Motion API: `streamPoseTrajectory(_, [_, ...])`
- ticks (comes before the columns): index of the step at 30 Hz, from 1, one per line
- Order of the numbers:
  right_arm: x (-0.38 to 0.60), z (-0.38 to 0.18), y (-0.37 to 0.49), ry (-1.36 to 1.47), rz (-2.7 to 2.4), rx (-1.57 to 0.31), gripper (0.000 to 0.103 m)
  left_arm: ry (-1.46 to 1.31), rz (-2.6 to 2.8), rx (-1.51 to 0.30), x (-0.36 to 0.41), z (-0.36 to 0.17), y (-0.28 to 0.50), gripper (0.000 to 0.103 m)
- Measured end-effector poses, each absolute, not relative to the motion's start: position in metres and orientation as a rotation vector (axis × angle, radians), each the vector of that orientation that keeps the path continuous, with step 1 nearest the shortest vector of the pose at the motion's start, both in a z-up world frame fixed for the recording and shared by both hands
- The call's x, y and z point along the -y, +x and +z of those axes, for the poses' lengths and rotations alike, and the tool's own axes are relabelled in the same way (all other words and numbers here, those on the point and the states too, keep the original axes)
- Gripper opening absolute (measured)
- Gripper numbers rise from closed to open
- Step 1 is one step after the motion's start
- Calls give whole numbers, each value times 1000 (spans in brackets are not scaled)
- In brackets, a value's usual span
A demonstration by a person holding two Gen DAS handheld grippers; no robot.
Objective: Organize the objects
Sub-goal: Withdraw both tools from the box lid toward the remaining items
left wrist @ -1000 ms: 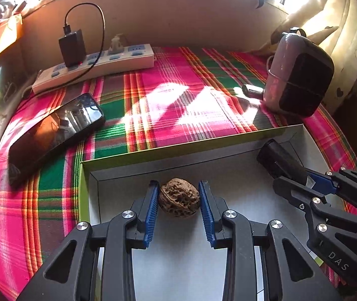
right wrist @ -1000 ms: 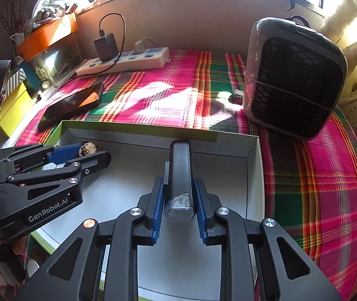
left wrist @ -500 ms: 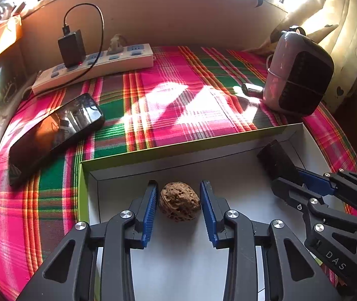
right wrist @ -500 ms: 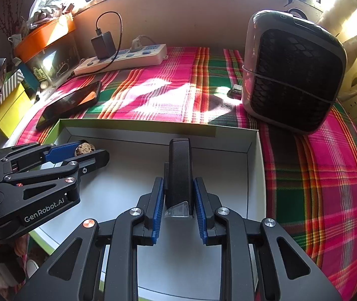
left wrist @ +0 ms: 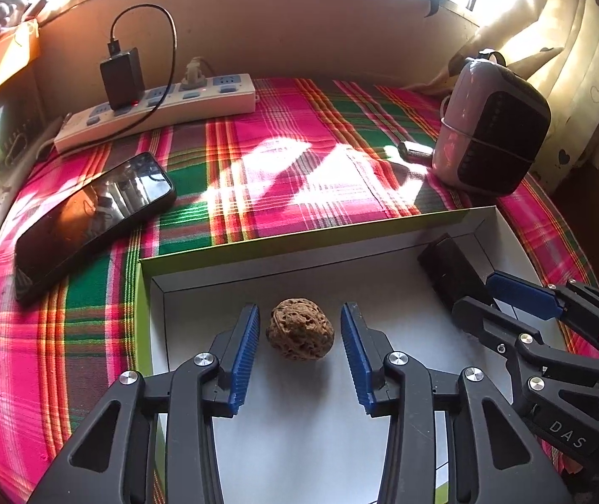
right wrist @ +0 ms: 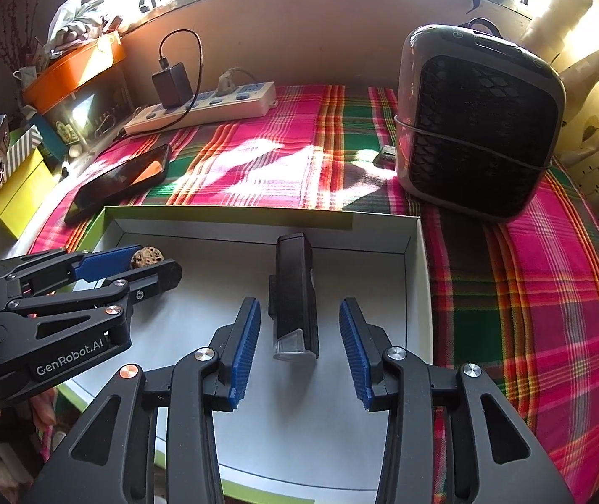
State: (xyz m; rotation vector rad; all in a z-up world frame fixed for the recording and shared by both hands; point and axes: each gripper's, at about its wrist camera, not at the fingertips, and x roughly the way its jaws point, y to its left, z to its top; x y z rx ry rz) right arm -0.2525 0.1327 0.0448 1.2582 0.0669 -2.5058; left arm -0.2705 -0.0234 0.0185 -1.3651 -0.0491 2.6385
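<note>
A brown wrinkled walnut (left wrist: pixel 300 330) lies on the white floor of a shallow box with green rims (left wrist: pixel 299 238). My left gripper (left wrist: pixel 299 327) straddles it, jaws opening, blue pads clear of the nut on both sides. A black bar-shaped light with a clear end (right wrist: pixel 293 294) lies flat in the same box (right wrist: pixel 232 212) toward its right wall. My right gripper (right wrist: pixel 299 327) is around it, jaws opening, with a gap on each side. Each gripper shows in the other's view: the right gripper (left wrist: pixel 497 294) and the left gripper (right wrist: pixel 131 264), with the walnut (right wrist: pixel 147 256) between its fingers.
The box sits on a pink and green plaid cloth (left wrist: pixel 291 159). A black phone (left wrist: pixel 93 214) lies to the left, a white power strip with a black charger (left wrist: pixel 160 105) along the back wall. A grey heater (right wrist: pixel 476 134) stands at the right, a small dark object (right wrist: pixel 384 155) beside it.
Both grippers have spread their jaws. The right one was shut on the black light and has let it go onto the box floor. The left one widened around the walnut.
</note>
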Motion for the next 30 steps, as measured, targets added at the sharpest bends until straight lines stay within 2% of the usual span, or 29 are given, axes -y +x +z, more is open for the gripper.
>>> streamPoseTrajectory(26, [-174,81,-177,1091,-2580,-16,44,-1161,2784,98,57,61,-175,41])
streamPoseTrajectory(30, [-180,81,-164,1087,-2584,0,44,-1158,2777,152,64,61,-160,41])
